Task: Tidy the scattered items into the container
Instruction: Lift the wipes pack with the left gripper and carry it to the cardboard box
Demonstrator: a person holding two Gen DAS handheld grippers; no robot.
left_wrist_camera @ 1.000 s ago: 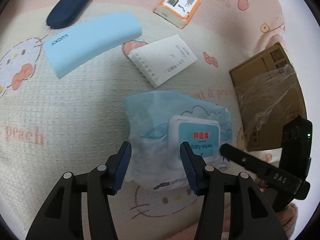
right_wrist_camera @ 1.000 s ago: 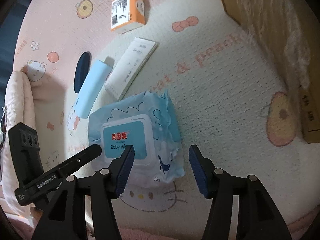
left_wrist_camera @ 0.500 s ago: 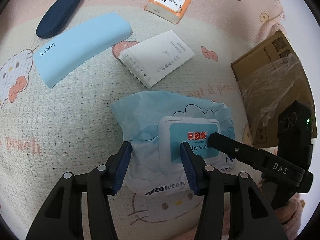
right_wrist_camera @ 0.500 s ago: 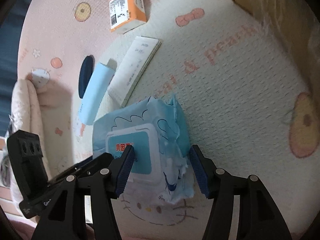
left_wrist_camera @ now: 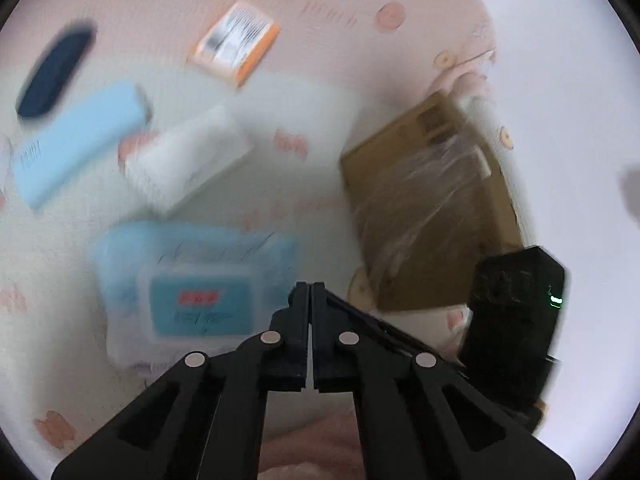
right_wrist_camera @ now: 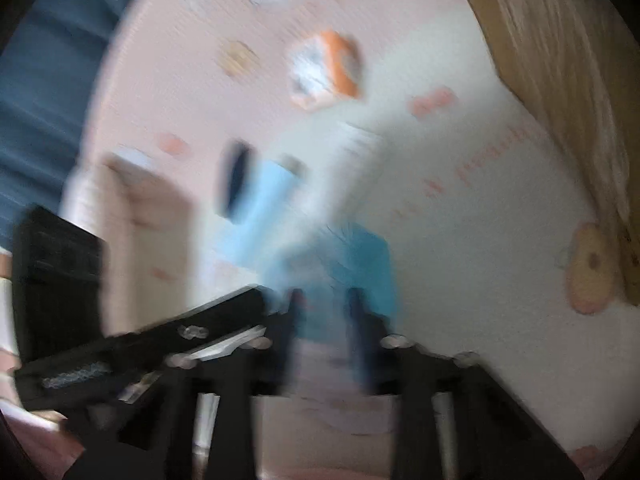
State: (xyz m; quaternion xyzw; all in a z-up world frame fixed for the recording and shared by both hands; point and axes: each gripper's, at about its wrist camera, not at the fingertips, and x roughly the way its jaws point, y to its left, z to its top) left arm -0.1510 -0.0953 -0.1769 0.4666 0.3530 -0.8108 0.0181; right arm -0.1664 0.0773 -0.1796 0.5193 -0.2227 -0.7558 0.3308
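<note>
The blue baby wipes pack (left_wrist_camera: pixel 192 288) lies lid up on the patterned mat (left_wrist_camera: pixel 280 184). My left gripper (left_wrist_camera: pixel 310 290) is shut, fingers pressed together at the pack's right edge, with nothing visible between them. The right gripper's black finger (left_wrist_camera: pixel 392 332) reaches in behind those tips. The right wrist view is heavily blurred. There my right gripper (right_wrist_camera: pixel 325 308) has narrowed onto the near edge of the wipes pack (right_wrist_camera: pixel 344 260), whose blue wrapper sits between its fingers. The cardboard box (left_wrist_camera: pixel 424 200), lined with clear plastic, stands to the right.
A navy pouch (left_wrist_camera: pixel 54 74), a light blue case (left_wrist_camera: pixel 80 144), a white notebook (left_wrist_camera: pixel 188 160) and an orange box (left_wrist_camera: pixel 236 44) lie farther out on the mat. A pale wall runs along the right, behind the cardboard box. Pink fabric (left_wrist_camera: pixel 312 440) shows at the bottom edge.
Both grippers stood open astride the wipes pack and have now closed. Both cameras have risen and both views are now blurred. The pack now sits left of my left fingertips.
</note>
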